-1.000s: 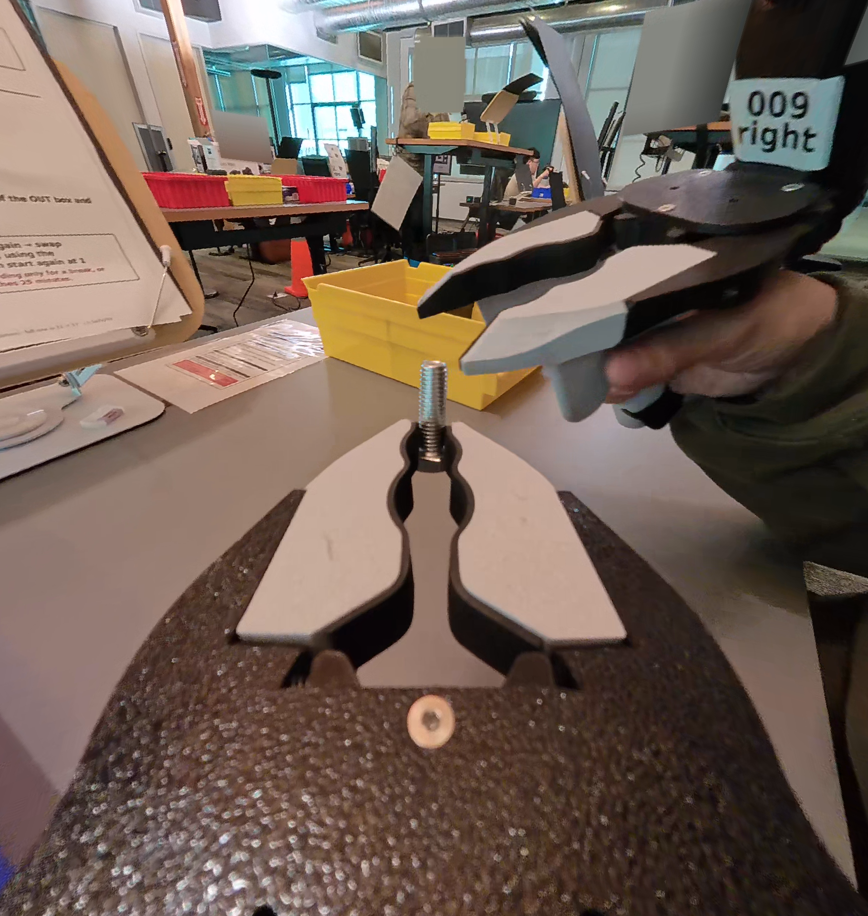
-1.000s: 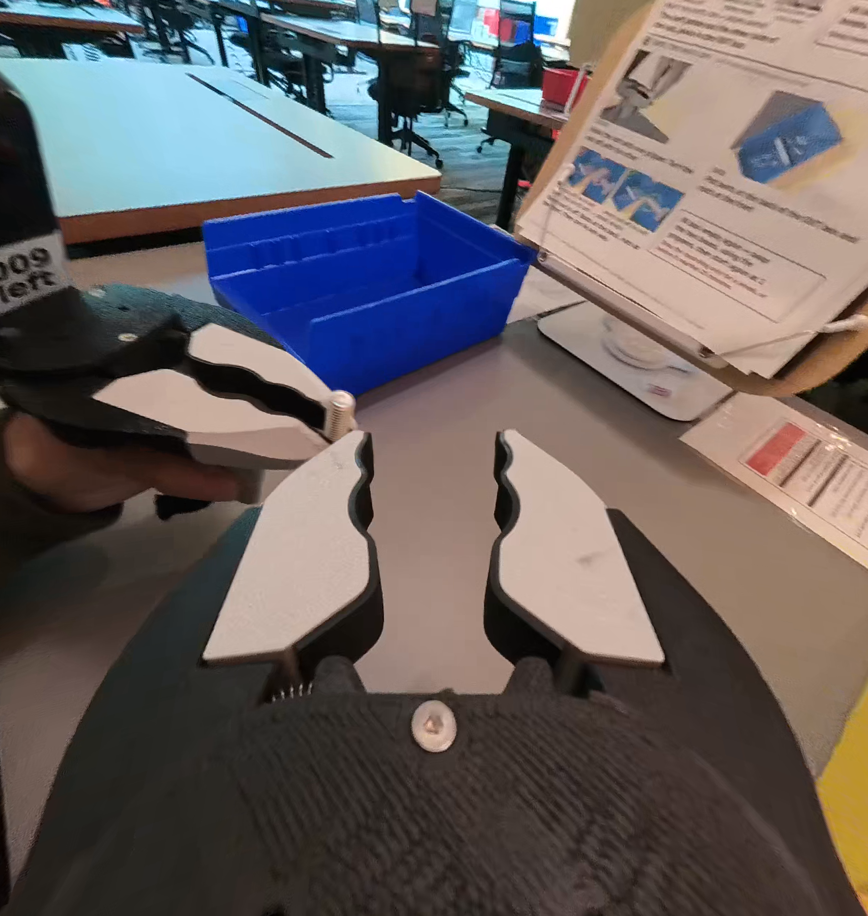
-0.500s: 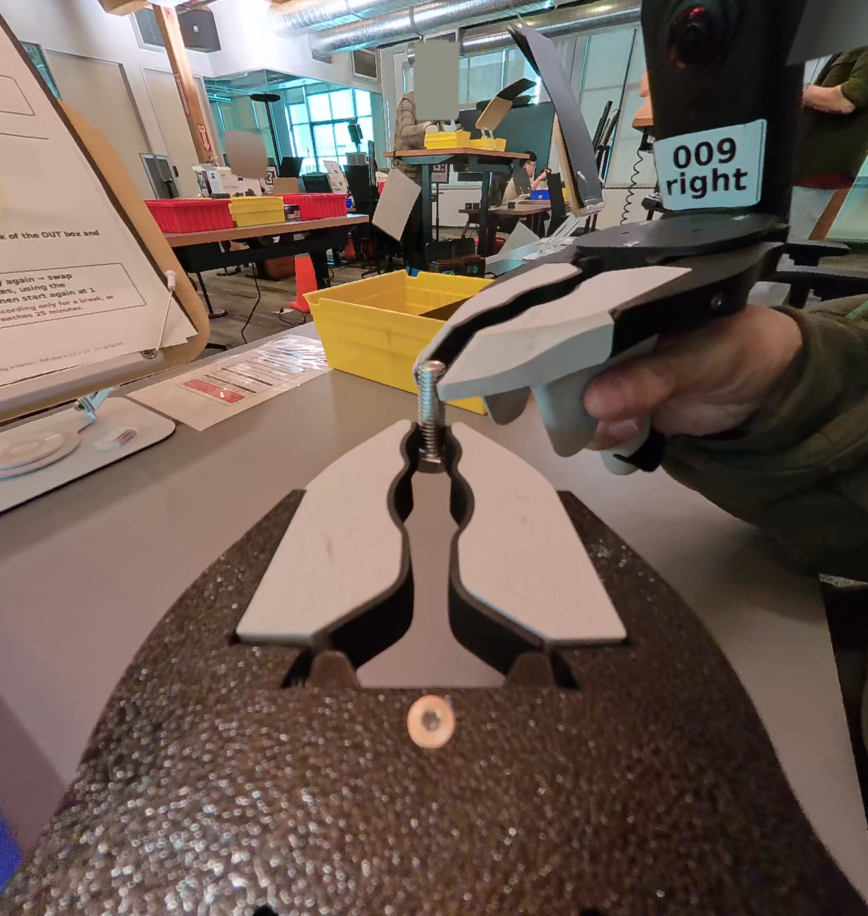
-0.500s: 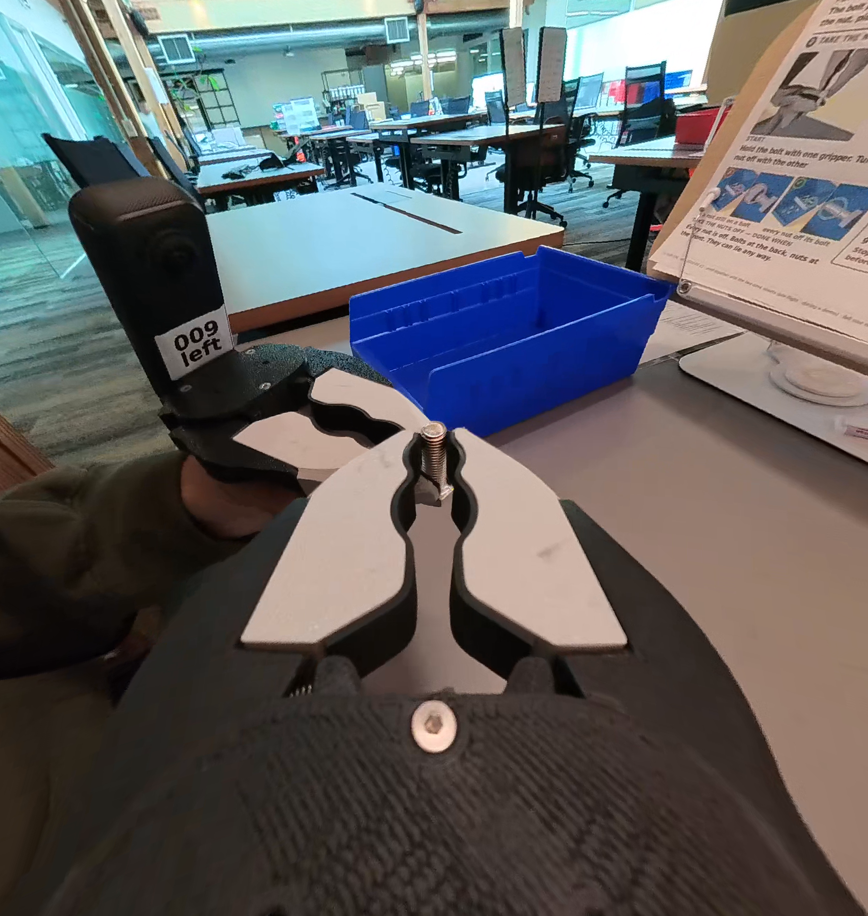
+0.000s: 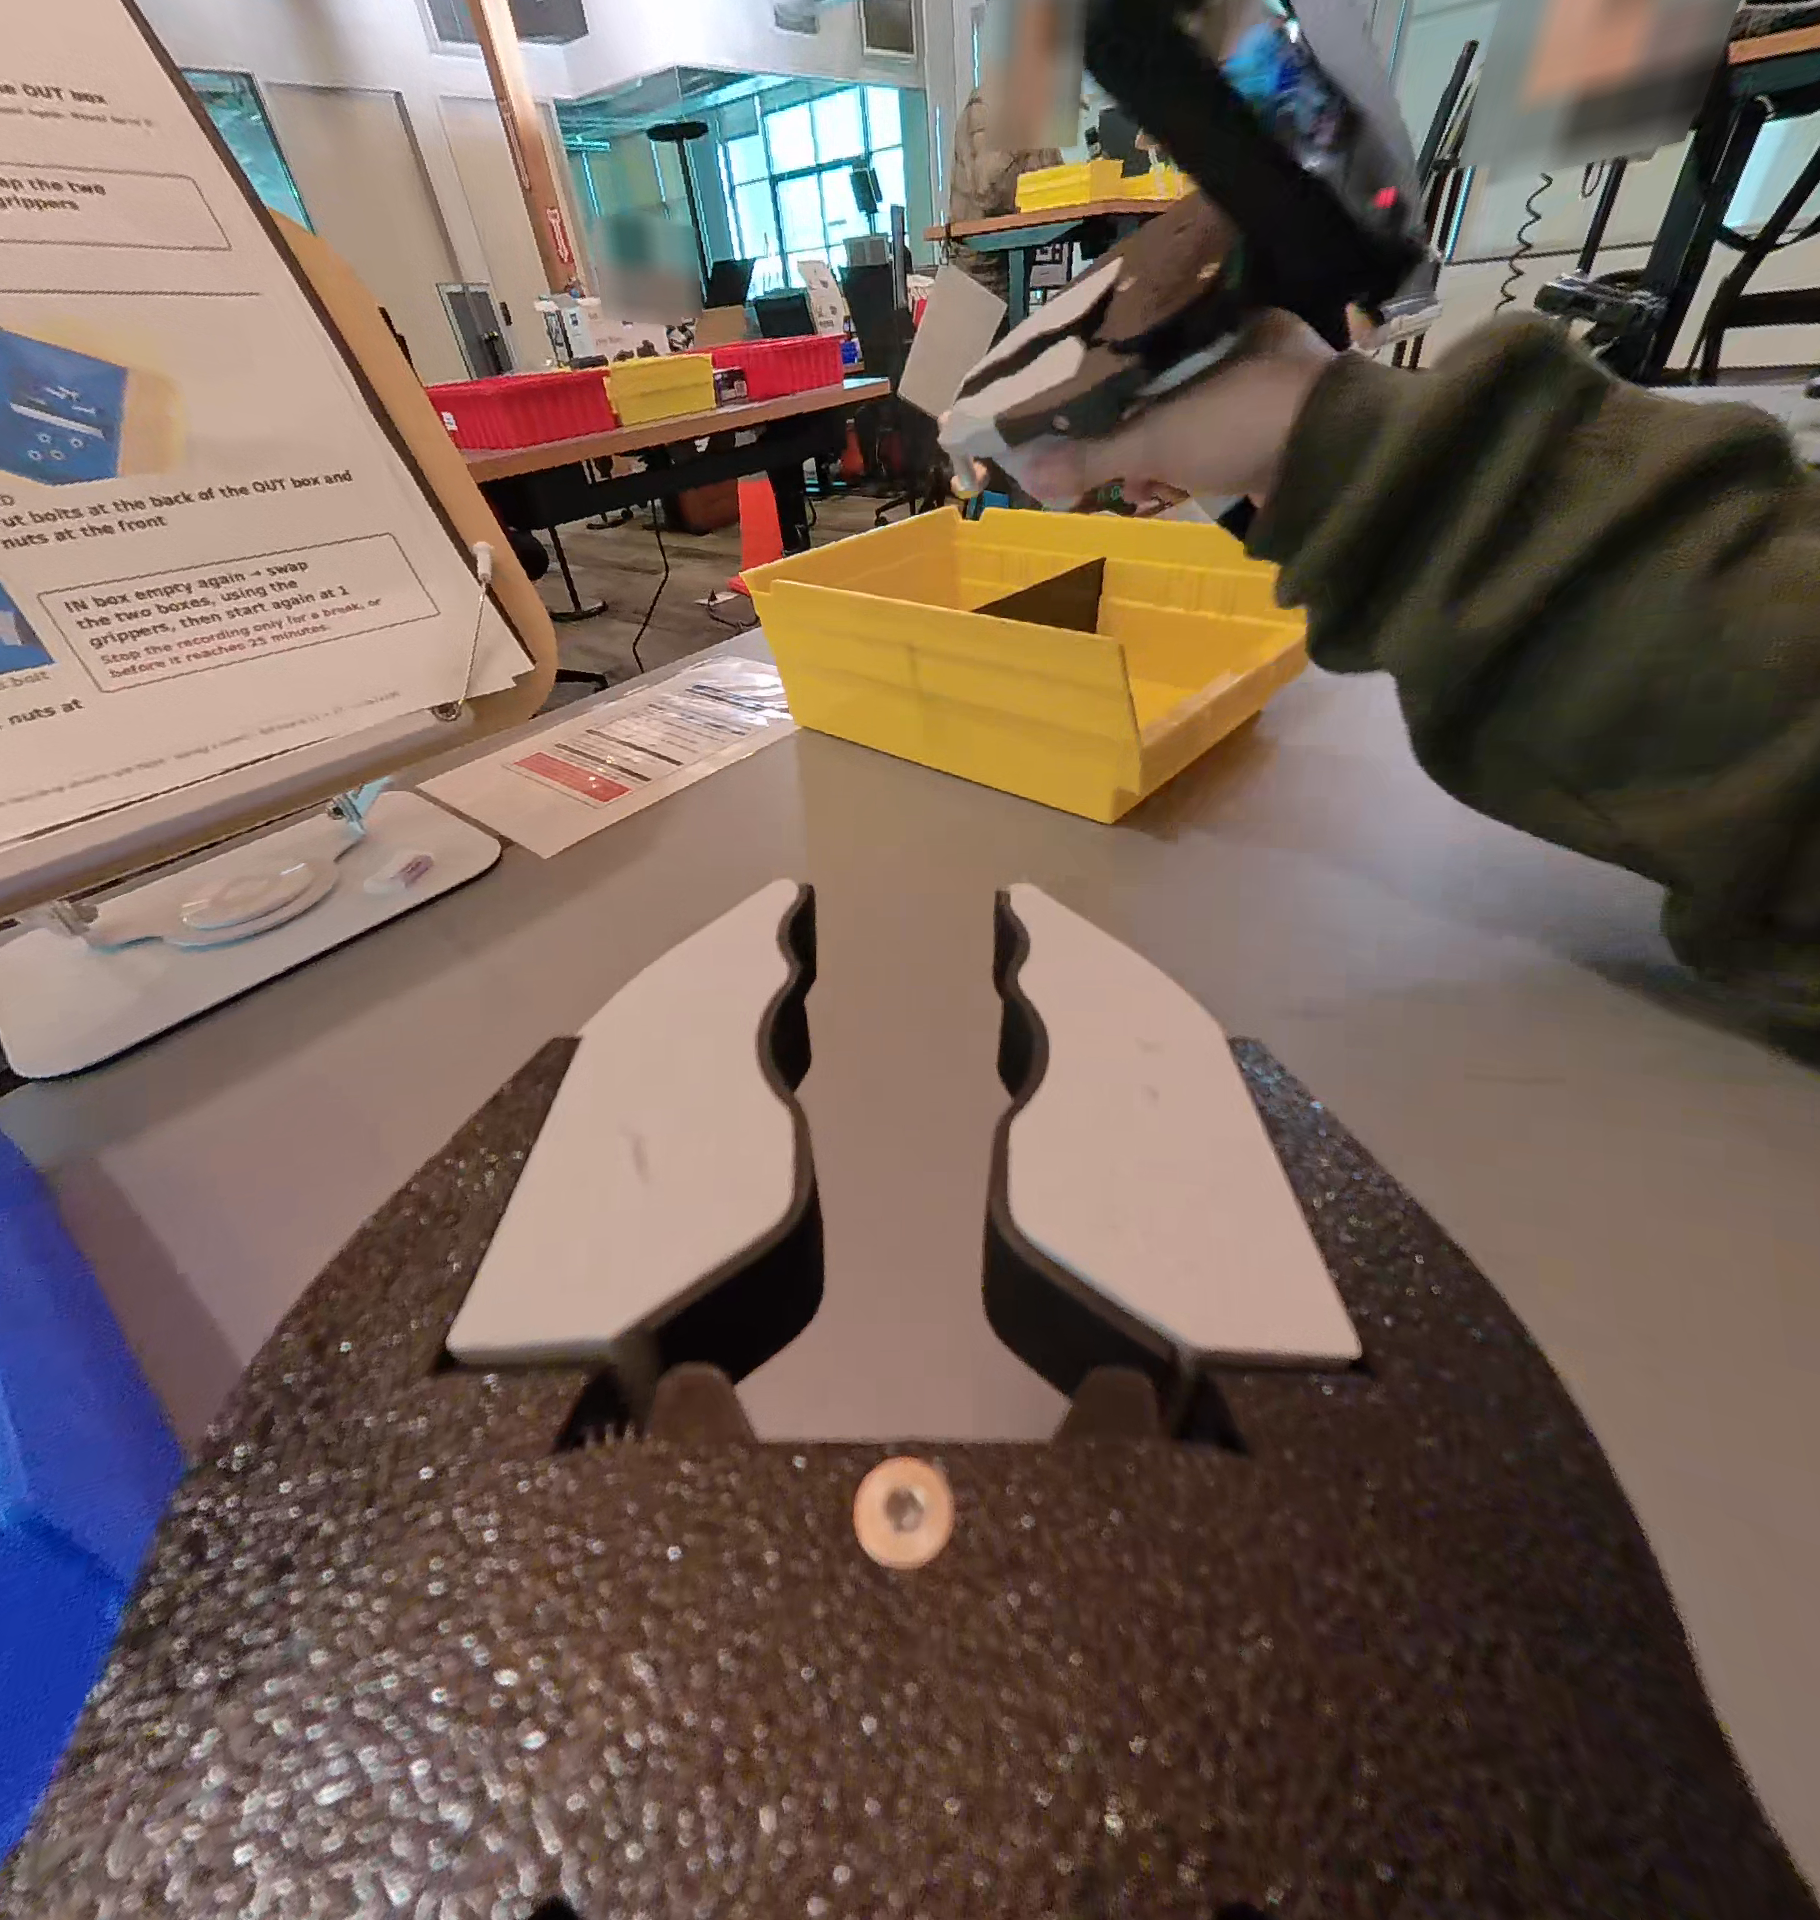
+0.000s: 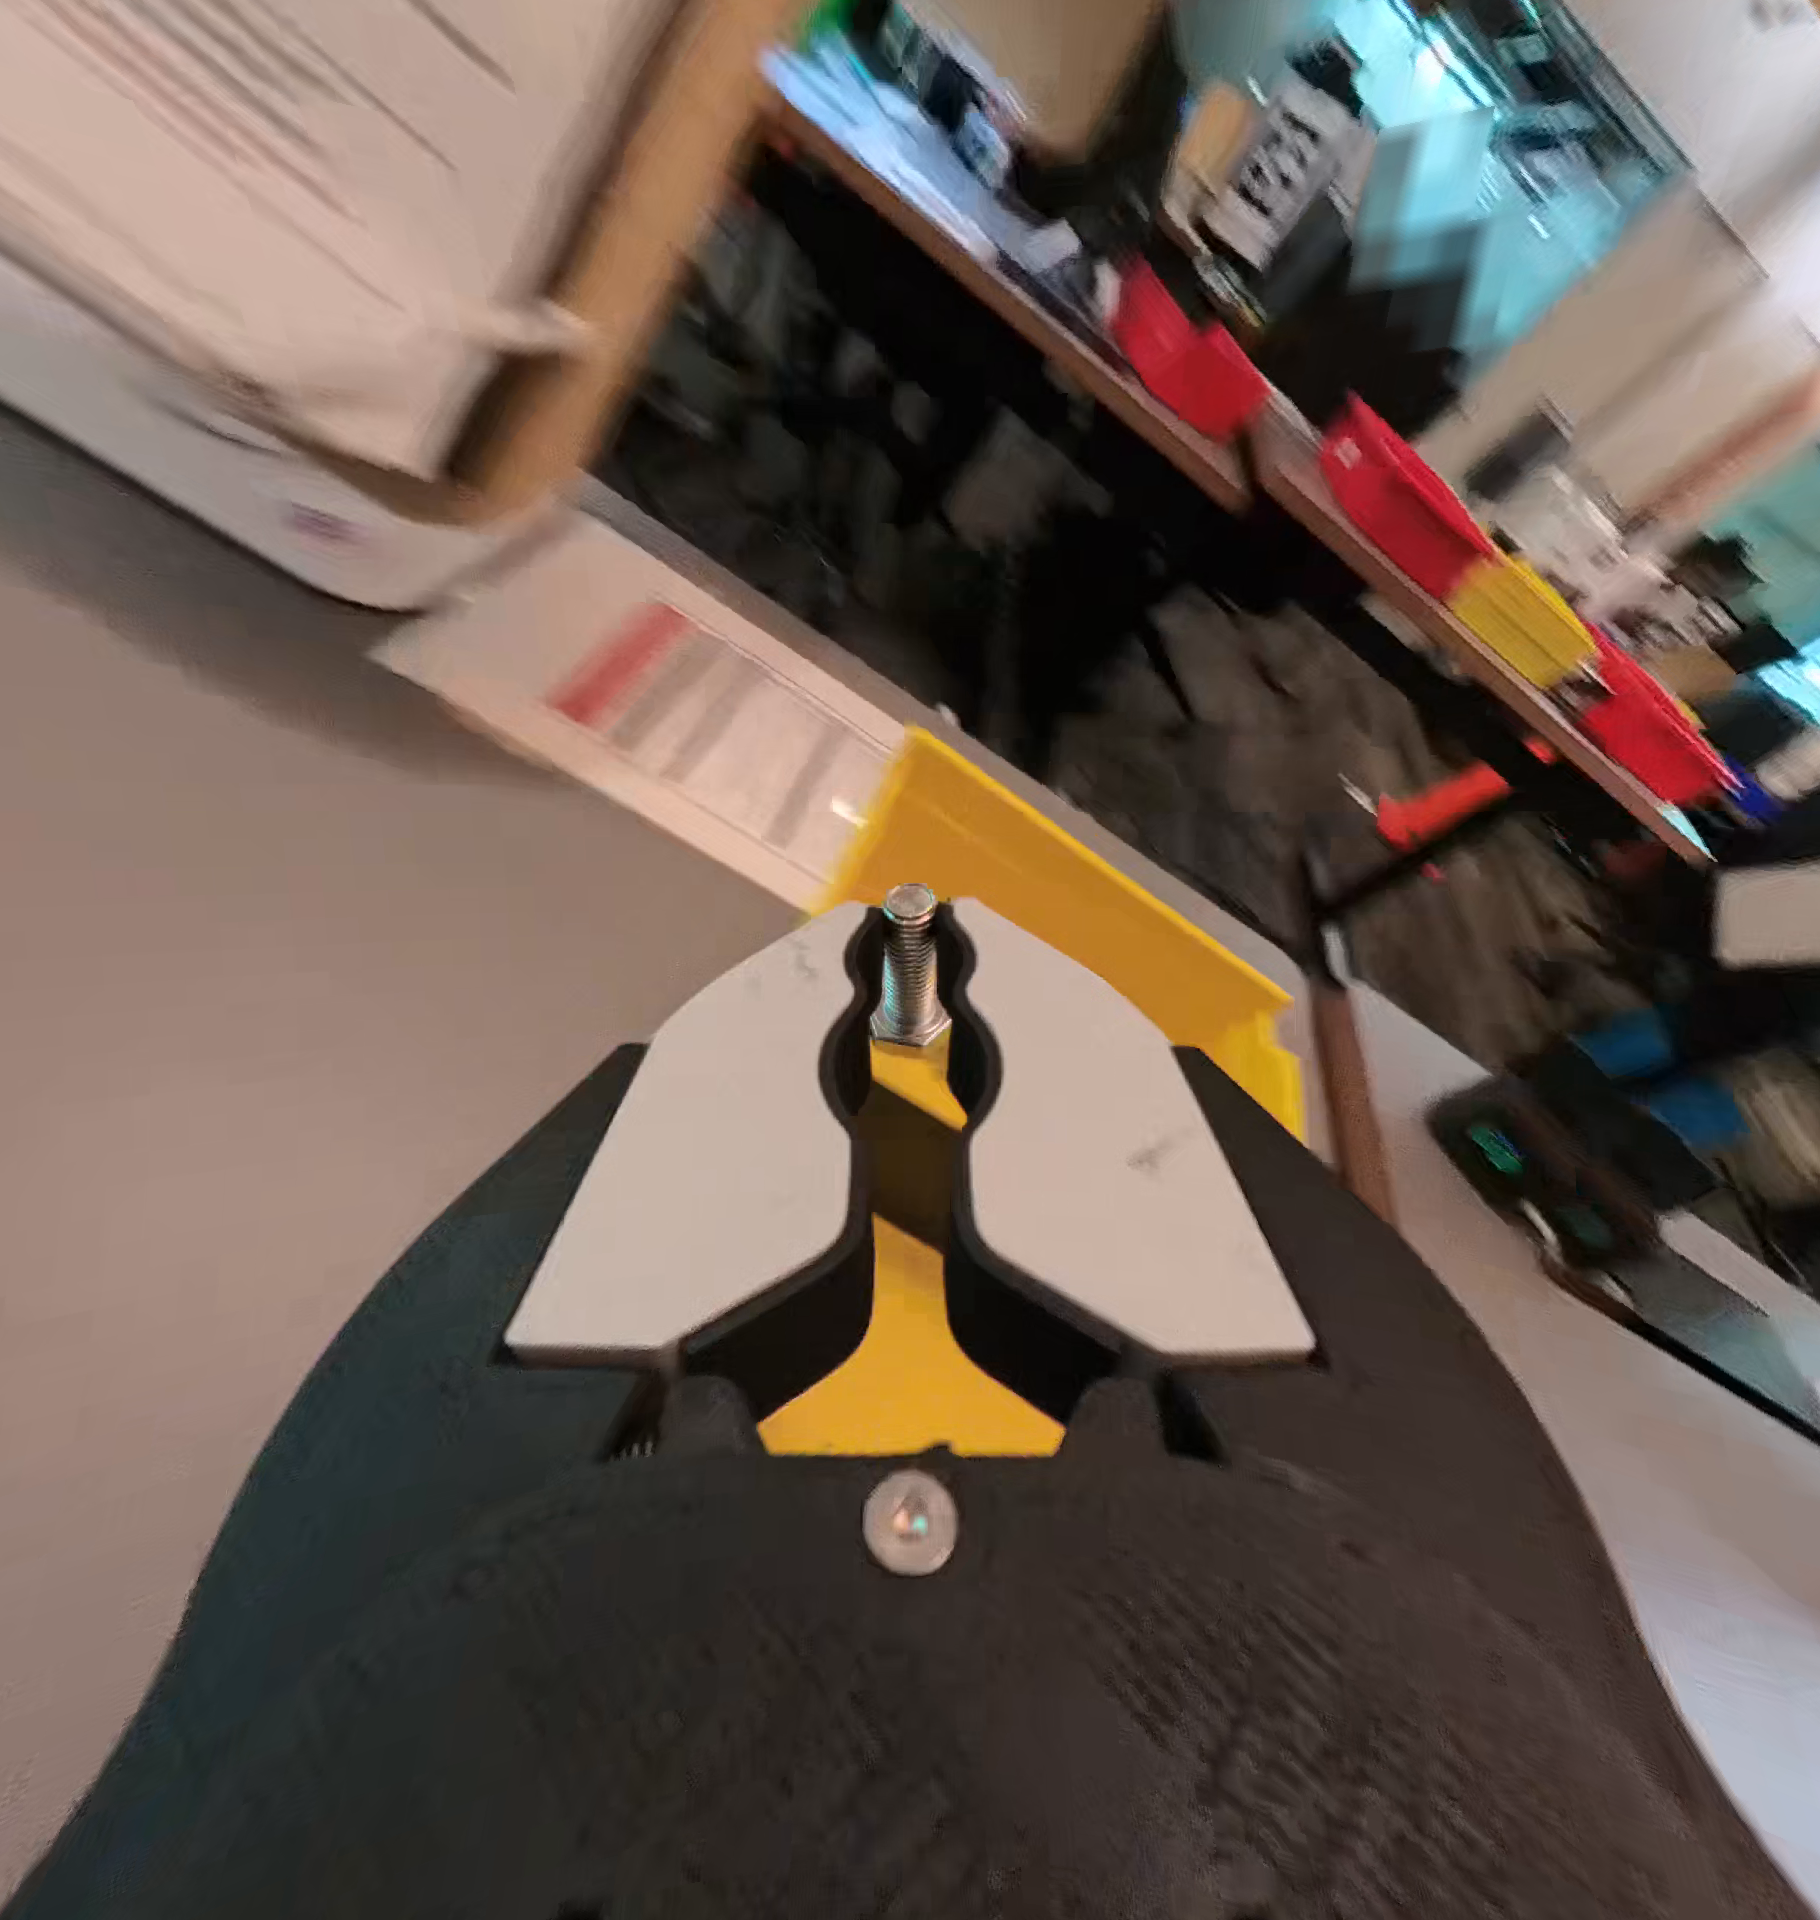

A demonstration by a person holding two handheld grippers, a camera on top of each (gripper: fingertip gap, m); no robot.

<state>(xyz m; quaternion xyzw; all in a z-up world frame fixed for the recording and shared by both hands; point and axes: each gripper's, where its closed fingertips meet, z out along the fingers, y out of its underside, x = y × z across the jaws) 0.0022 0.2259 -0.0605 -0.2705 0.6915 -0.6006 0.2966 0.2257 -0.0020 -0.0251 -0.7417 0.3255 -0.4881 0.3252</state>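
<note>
Your left gripper (image 5: 901, 914) hangs with its flat grey, wavy-edged jaws spread wide and empty above the smooth grey table (image 5: 1405, 1091). Your right gripper (image 6: 911, 920) is clamped narrow on a threaded steel hex bolt (image 6: 907, 977), its shank pointing forward, over the glossy yellow plastic bin (image 5: 989, 686). A blue bin (image 5: 23, 1351) sits at the left gripper's left.

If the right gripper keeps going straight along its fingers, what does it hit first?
Probably the far wall of the yellow plastic bin. The right gripper, shut on a silver hex-head bolt, points over the bin's inside toward that rim. Blur leaves the depth unclear, so it may pass just above it.
</note>
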